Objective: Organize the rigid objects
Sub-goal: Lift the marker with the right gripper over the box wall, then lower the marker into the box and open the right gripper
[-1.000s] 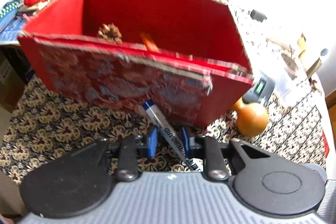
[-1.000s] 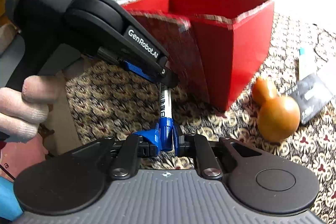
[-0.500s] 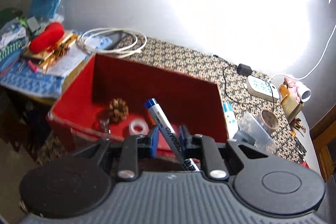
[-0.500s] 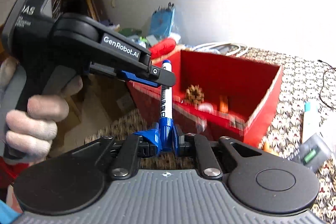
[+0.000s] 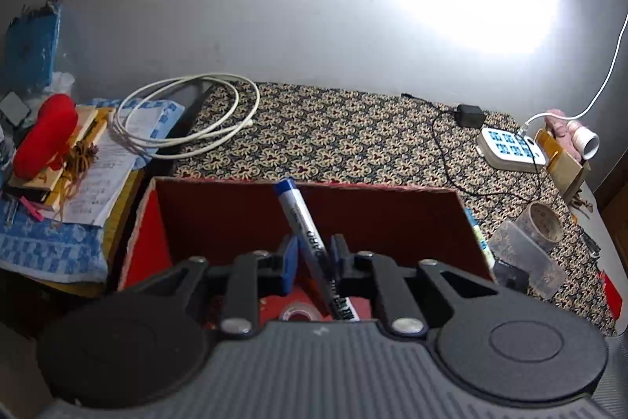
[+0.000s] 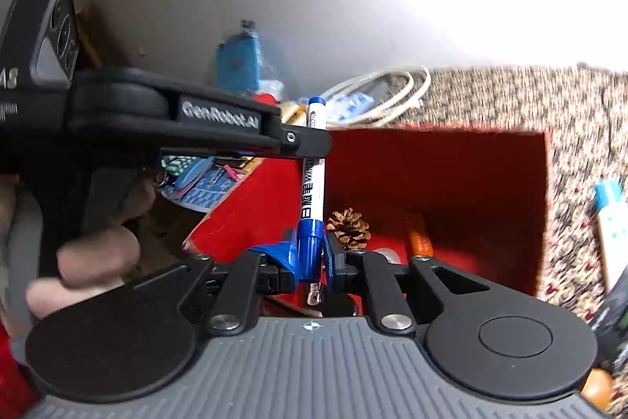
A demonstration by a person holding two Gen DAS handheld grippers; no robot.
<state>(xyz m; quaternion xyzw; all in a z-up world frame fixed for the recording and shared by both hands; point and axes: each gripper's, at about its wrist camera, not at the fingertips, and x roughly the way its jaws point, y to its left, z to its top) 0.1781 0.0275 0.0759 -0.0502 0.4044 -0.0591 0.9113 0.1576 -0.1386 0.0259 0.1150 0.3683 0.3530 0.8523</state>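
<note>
1. Table (image 5: 353, 128): covered by a dark cloth with a cream floral pattern; it carried every item listed below.
2. Red box (image 5: 392, 218): an open-topped cardboard box, red inside, standing on the cloth directly below both grippers. Its floor showed a pine cone (image 6: 348, 227), an orange object (image 6: 419, 240) and a roll of clear tape (image 5: 300, 313).
3. Left gripper (image 5: 313, 254): seen from its own camera above the box, and from the right wrist view as a black arm lettered "GenRobot.AI" held in a hand (image 6: 90, 254). Its jaws were closing with the marker's barrel between the blue pads; the pads appeared to touch it.
4. Right gripper (image 6: 310, 258): clenched on the marker's blue cap end, over the near part of the box.
5. Whiteboard marker (image 6: 313, 183): white barrel, blue cap at each visible end, held in the air above the open box between the two grippers, one at each end, tilted.
6. White cable (image 5: 188, 112): coiled on the far left of the table, beyond the box.
7. White power strip (image 5: 510, 148): at the far right edge, a black adapter (image 5: 469, 115) just beside it.
8. Clear plastic container (image 5: 526, 262): right of the box, near a tape roll (image 5: 543, 226).
</note>
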